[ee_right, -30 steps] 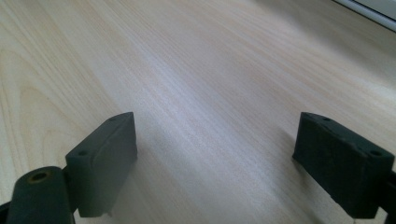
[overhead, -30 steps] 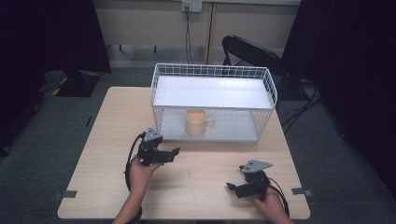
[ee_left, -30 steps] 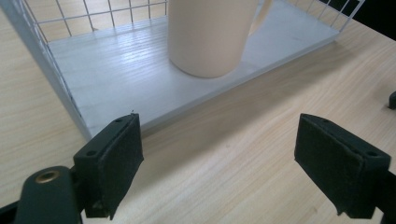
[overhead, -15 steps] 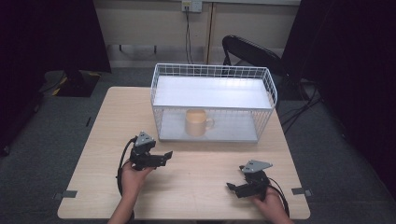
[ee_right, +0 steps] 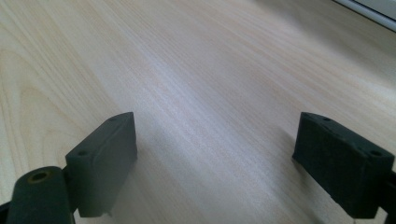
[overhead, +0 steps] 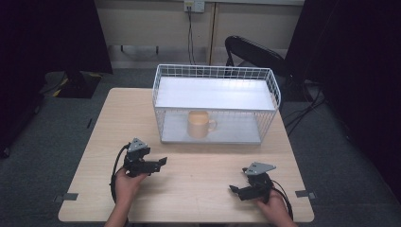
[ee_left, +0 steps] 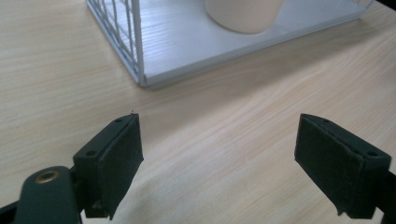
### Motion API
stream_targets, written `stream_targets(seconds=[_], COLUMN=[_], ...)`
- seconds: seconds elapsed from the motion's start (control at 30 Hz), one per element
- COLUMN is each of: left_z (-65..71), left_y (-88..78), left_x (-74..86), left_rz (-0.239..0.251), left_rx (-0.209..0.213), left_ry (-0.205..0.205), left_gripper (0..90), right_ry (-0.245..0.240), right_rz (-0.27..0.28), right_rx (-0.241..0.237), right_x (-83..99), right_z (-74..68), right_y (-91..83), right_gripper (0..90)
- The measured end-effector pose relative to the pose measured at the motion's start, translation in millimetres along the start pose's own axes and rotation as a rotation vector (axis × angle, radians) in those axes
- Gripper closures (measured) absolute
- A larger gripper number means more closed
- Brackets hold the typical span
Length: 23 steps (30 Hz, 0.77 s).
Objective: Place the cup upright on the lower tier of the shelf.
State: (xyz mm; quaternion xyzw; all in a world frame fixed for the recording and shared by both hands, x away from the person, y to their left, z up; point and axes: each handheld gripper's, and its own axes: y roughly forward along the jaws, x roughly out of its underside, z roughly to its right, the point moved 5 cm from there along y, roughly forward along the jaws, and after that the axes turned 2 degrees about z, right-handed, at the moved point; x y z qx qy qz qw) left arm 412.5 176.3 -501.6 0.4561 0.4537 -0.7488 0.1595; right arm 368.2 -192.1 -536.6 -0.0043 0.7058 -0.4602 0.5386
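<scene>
The mug [overhead: 201, 124] is seated on the lower shelf of the wire rack [overhead: 215, 73], at the far centre of the table [overhead: 194, 189]. The left gripper [overhead: 162, 161] and right gripper [overhead: 233, 189] are held near, jaws spread, apparently just above the tabletop.

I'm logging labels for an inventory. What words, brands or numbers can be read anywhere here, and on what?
None can be read: the beige ceramic mug, the white wire basket, the pale wooden table and both black grippers, left and right, carry no visible text.
</scene>
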Motion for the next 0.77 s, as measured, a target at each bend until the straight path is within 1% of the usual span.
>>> stream_targets(seconds=[0.07, 0.1, 0.13, 0.17, 0.27, 0.33, 0.37, 0.43, 0.47, 0.5, 0.6, 0.63, 0.67, 0.73, 0.77], left_z=[-2.3, -3.8, -5.0, -5.6, -9.2, -10.5, -11.0, -10.5, -10.4, -10.6, -10.7, -10.1, -9.8, -8.9, -8.8], left_y=[-0.8, -1.7, -1.7, -1.5, -1.0, -0.5, -0.5, 0.9, 1.8, 2.8, 6.1, 6.8, 6.8, 7.7, 8.3], left_x=[3.9, 6.2, 8.2, 10.2, 16.7, 20.7, 22.4, 25.1, 26.4, 27.8, 32.5, 33.1, 33.2, 33.2, 33.9], left_rz=[-0.011, -0.026, -0.027, -0.024, -0.040, -0.054, -0.062, -0.072, -0.082, -0.094, -0.123, -0.123, -0.130, -0.130, -0.130], left_rx=[-0.009, -0.010, -0.017, -0.021, -0.039, -0.055, -0.057, -0.057, -0.064, -0.066, -0.074, -0.070, -0.074, -0.081, -0.094], left_ry=[0.001, 0.011, 0.012, 0.004, 0.008, 0.022, 0.030, 0.025, 0.030, 0.045, 0.058, 0.061, 0.069, 0.075, 0.089], left_gripper=[15.0, 15.0, 15.1, 15.1, 15.1, 15.1, 15.1, 14.7, 14.2, 14.1, 13.8, 13.4, 12.6, 12.6, 12.5], right_ry=[0.000, 0.000, 0.000, 0.000, 0.000, 0.000, -0.001, 0.000, 0.000, 0.000, 0.000, 0.000, 0.000, 0.000, 0.000], right_rz=[0.000, 0.000, 0.000, 0.000, 0.000, 0.000, 0.000, 0.000, 0.000, 0.000, 0.000, 0.000, 0.000, 0.000, 0.000], right_rx=[0.000, 0.000, 0.000, 0.000, 0.000, 0.000, 0.000, 0.000, 0.000, 0.000, 0.000, 0.000, 0.000, 0.001, 0.000], right_x=[0.0, 0.0, 0.0, 0.0, 0.0, 0.0, 0.0, 0.0, 0.0, 0.0, 0.0, 0.0, 0.0, 0.0, 0.1], right_z=[0.0, 0.0, 0.0, 0.0, 0.0, 0.0, 0.1, 0.0, 0.0, 0.0, 0.0, 0.0, 0.0, 0.0, 0.0], right_y=[0.0, 0.0, 0.0, 0.0, 0.0, 0.0, 0.0, 0.0, 0.0, 0.0, 0.0, 0.0, 0.0, -0.1, -0.1], right_gripper=[12.5, 12.5, 12.5, 12.5, 12.5, 12.5, 12.5, 12.5, 12.5, 12.5, 12.5, 12.5, 12.5, 12.5, 12.5])
